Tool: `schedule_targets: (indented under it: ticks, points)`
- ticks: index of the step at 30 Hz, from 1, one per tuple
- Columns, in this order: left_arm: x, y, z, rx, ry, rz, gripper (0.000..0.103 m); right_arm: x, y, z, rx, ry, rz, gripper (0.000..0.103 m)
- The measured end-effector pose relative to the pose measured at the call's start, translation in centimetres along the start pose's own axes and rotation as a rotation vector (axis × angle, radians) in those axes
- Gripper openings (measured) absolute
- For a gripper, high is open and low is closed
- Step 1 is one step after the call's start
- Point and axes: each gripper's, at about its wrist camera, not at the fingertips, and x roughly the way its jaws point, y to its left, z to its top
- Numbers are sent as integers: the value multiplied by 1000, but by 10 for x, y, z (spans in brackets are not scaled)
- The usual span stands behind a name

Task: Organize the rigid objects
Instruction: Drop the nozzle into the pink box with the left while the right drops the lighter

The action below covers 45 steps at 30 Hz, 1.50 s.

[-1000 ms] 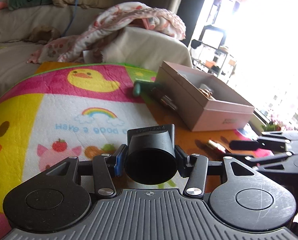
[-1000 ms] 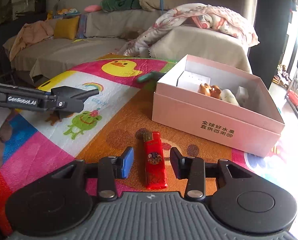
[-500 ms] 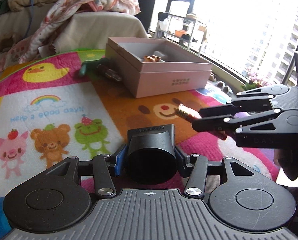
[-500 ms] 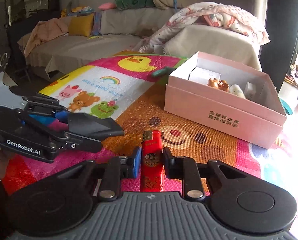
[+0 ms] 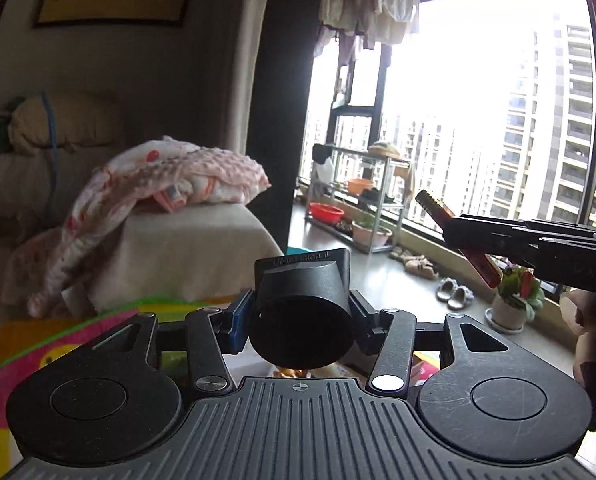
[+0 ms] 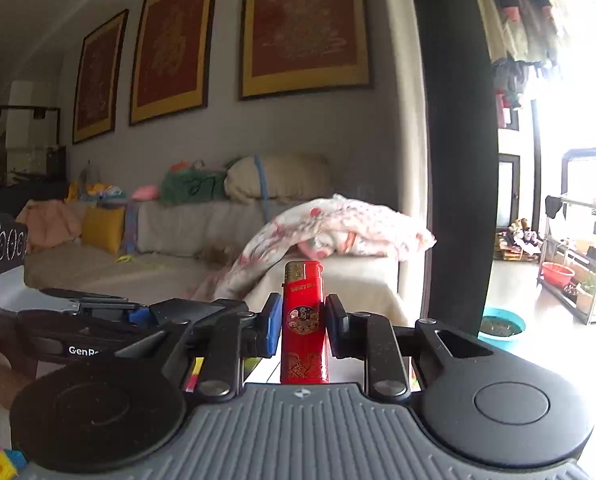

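Observation:
My left gripper (image 5: 302,316) is shut on a black cylindrical piece (image 5: 302,320) with a square lettered end, held up in the air. My right gripper (image 6: 301,324) is shut on a red lighter (image 6: 303,312), which stands upright between the pads with its metal top uppermost. In the left wrist view the right gripper (image 5: 458,232) reaches in from the right with the lighter (image 5: 438,210) tilted in its jaws. The left gripper (image 6: 138,314) shows side-on at the left of the right wrist view. Both point nearly level across the room.
A colourful play mat (image 5: 38,344) shows low at the left. Beyond it is a covered sofa (image 6: 202,236) with a pink blanket (image 5: 170,184). A metal rack (image 5: 362,200), a plant pot (image 5: 510,312) and slippers (image 5: 454,296) line the window; a teal basin (image 6: 502,326) sits on the floor.
The right gripper closed on the lighter and lifted it off the mat. Both grippers rose and tipped up, so the mat and the pink box dropped out of view.

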Motion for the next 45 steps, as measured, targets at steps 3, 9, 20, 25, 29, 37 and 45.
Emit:
schedule_targets:
  ticks: [3,9,20,25,29,37,45]
  points:
    - [34,4,-4,-4,59,26,54,33,-14,5,23,14,-22,23]
    - [74,8,-40,-32,163,20,54,96,-33,-32,83,157,-69,23]
    - [102,12,-61,-7,259,44,55,144,-48,-77,116,324,-104,25]
    - [97,14,-60,-7,248,27,55,139,-47,-83,118,327,-119,37]
    - [103,12,-52,4,244,17,55,128,-44,-82,113,320,-122,39]
    - [101,29,-15,-96,45,15,53,108,-38,-89,78,326,-150,40]
    - [61,113,-17,-240,17,214,51,54,-14,-121,-58,311,-122,63]
